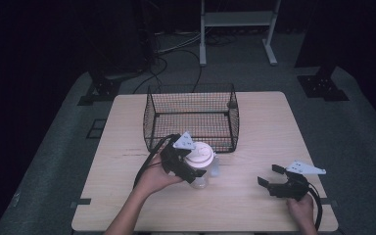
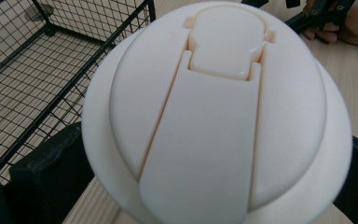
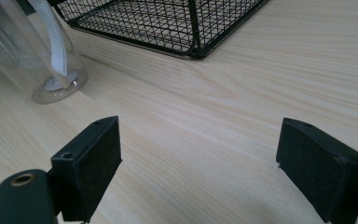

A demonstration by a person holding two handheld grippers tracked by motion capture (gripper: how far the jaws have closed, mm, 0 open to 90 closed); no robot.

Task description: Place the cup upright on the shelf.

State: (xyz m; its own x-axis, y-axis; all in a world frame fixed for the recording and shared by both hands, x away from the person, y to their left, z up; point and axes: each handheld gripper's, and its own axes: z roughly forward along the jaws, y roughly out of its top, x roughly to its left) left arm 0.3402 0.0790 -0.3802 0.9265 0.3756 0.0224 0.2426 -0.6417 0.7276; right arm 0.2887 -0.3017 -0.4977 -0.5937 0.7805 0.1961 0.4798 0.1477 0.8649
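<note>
Sitting between left tool (image 1: 192, 166) jaws, apparently clamped: bottle (image 1: 201, 161).

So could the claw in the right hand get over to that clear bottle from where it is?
Probably yes. The right claw is open, and bare table lies between it and the bottle. The left claw already grips the bottle, though, leaving little room.

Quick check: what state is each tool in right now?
Left tool: closed on the clear bottle with the white lid, beside the wire basket.
Right tool: open, holding nothing, above the table.
</note>
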